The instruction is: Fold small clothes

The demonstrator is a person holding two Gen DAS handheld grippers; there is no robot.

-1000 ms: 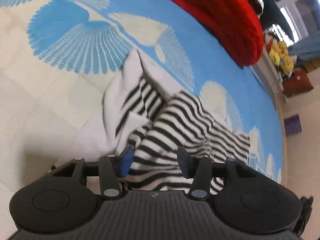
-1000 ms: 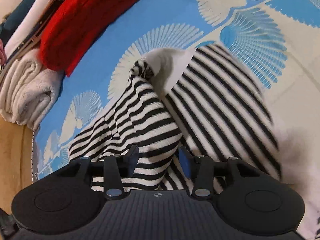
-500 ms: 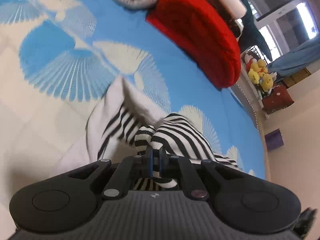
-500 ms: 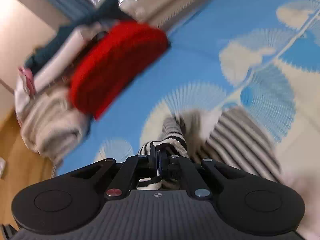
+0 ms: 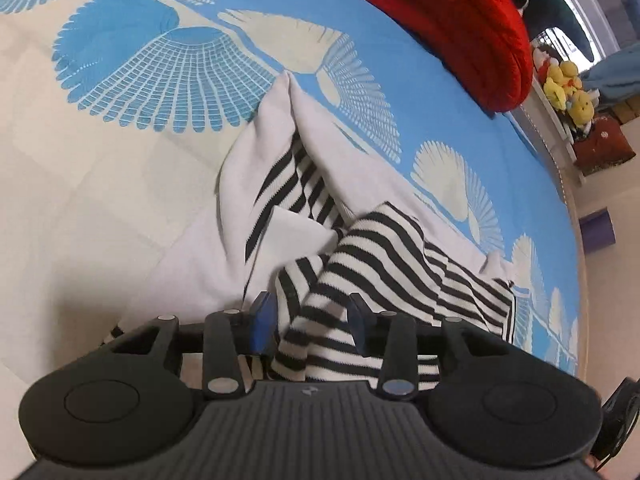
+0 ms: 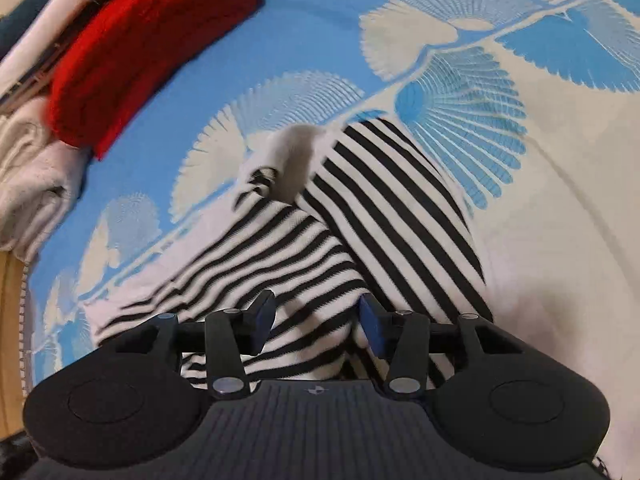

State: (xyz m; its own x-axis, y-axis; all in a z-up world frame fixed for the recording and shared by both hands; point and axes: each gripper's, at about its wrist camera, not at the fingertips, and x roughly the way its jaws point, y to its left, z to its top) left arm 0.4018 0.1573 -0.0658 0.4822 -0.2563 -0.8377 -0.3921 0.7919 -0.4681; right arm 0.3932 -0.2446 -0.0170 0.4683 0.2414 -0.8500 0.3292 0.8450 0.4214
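Yellow plush toys [image 5: 566, 84] show only past the left claw [image 5: 308, 322]; both claws have just parted.

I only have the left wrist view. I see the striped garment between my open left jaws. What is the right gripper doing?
Observer: The right gripper has just been opening; its jaws stand apart over the striped garment, pads not pressing it.
Operator: Anything beside the red knit on that side?
Observer: Yes, a folded whitish cloth lies beside the red knit.
Operator: What edges the bedspread there?
Observer: A wooden edge borders the blue bedspread.
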